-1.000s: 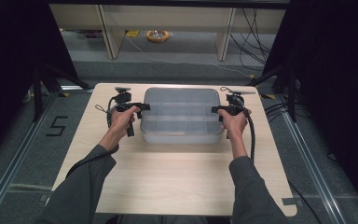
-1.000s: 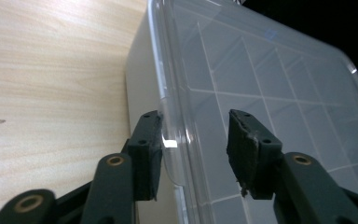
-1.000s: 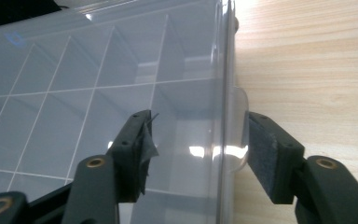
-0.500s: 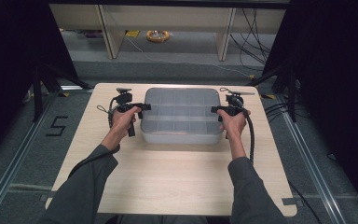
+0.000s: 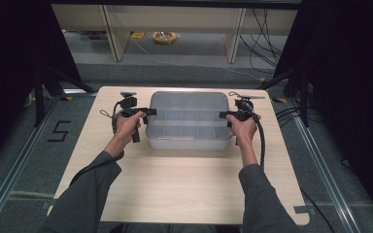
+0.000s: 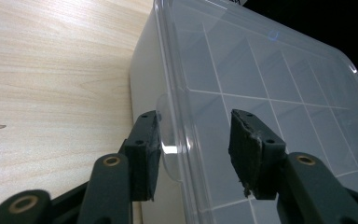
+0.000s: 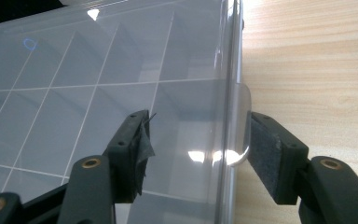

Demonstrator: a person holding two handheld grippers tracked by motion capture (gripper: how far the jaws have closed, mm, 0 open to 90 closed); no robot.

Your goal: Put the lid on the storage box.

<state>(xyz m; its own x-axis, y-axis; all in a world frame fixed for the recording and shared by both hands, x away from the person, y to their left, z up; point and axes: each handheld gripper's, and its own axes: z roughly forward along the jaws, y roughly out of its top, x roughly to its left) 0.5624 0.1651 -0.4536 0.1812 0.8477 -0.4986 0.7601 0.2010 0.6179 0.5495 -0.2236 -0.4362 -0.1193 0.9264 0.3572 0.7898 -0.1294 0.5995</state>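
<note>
A clear plastic compartment box (image 5: 187, 119) with its lid on lies at the far middle of the wooden table (image 5: 184, 184). My left gripper (image 5: 148, 112) is at the box's left edge and my right gripper (image 5: 223, 115) at its right edge. In the left gripper view the left gripper (image 6: 193, 126) straddles the lid's rim and small tab (image 6: 168, 140). Its jaws have just been opening, with one pad beside the tab and the other clear above the lid. The right gripper (image 7: 198, 121) straddles the opposite tab (image 7: 240, 126) the same way, with a gap on the lid side.
The box (image 6: 261, 70) holds several divided compartments. Bare tabletop stretches between the box and the person. Behind the table are shelf legs, floor cables (image 5: 267, 29) and a yellow object (image 5: 165, 36). A floor mark "5" (image 5: 59, 131) lies to the left.
</note>
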